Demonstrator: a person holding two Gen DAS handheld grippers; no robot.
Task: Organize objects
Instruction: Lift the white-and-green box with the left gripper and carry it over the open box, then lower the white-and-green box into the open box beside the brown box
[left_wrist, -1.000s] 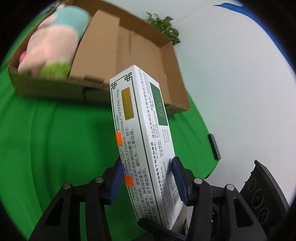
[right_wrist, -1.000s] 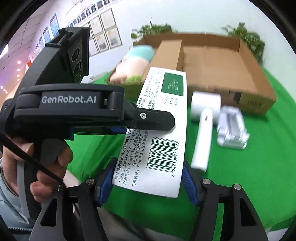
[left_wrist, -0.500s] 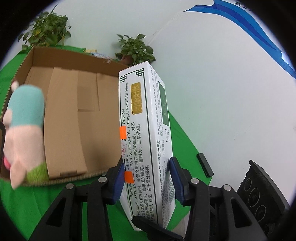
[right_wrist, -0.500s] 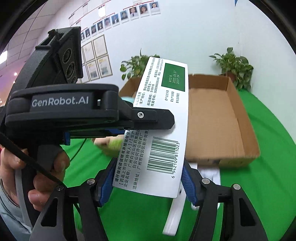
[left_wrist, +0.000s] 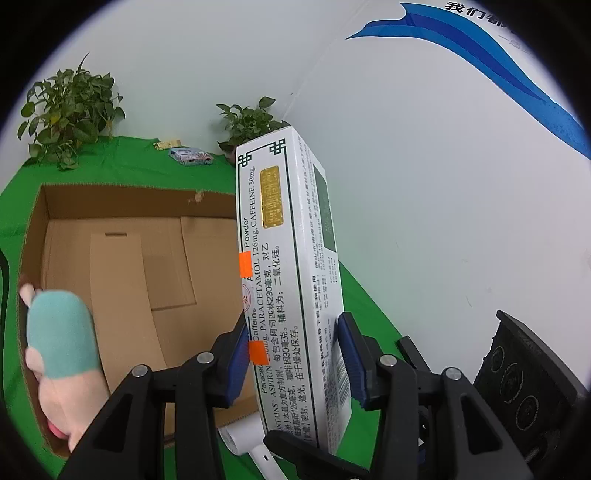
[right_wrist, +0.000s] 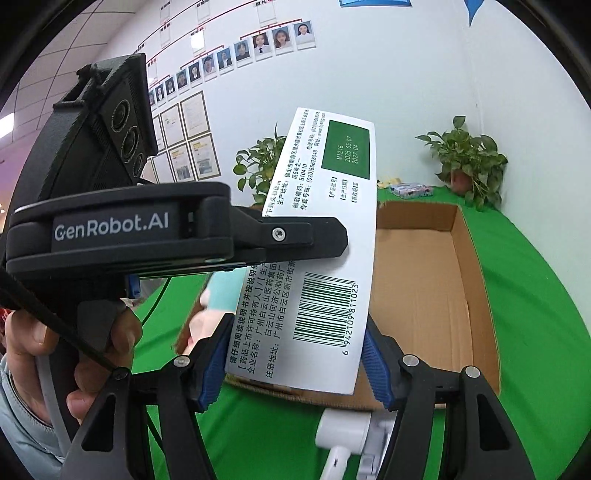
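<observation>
Plush toy (left_wrist: 61, 354) partly cut off (mostly hidden in right view), white device (right_wrist: 341, 439) cropped

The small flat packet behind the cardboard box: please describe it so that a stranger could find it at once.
Start from the open cardboard box on the green cloth. Behind its far wall, between the two potted plants, lies the small flat packet. Its pale blue, patterned wrapper sets it apart from the smaller yellowish scrap beside it.

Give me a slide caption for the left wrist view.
Both grippers hold a white medicine box above an open cardboard box.
</observation>
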